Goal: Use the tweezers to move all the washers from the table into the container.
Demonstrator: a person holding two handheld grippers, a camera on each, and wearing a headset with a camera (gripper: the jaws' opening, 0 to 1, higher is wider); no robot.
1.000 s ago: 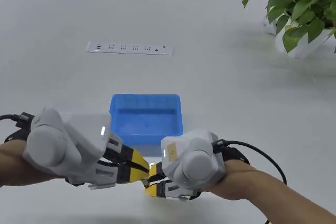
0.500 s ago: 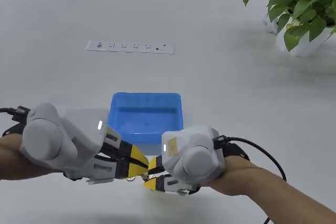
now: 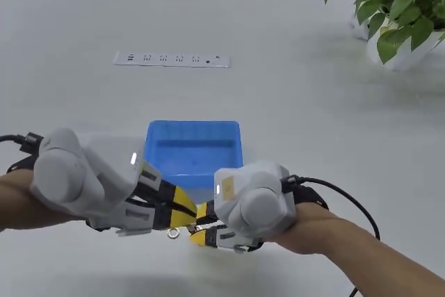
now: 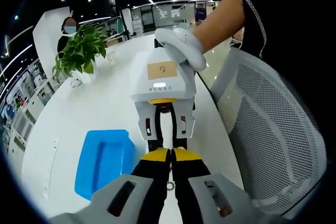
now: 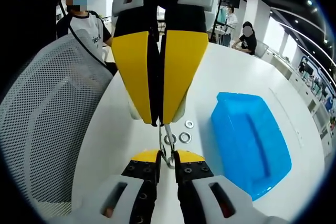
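My right tool (image 5: 167, 157) is pinched narrow on the tweezers (image 5: 165, 139), and my left tool (image 5: 158, 121) faces it nose to nose with its jaws drawn close together where the tweezers' far end meets them, though I cannot tell whether it grips them. Three washers (image 5: 185, 137) lie on the white worktop (image 5: 118, 129) just beside the tweezers, between the tools and the blue container (image 5: 252, 140). The container sits just beyond the tools.
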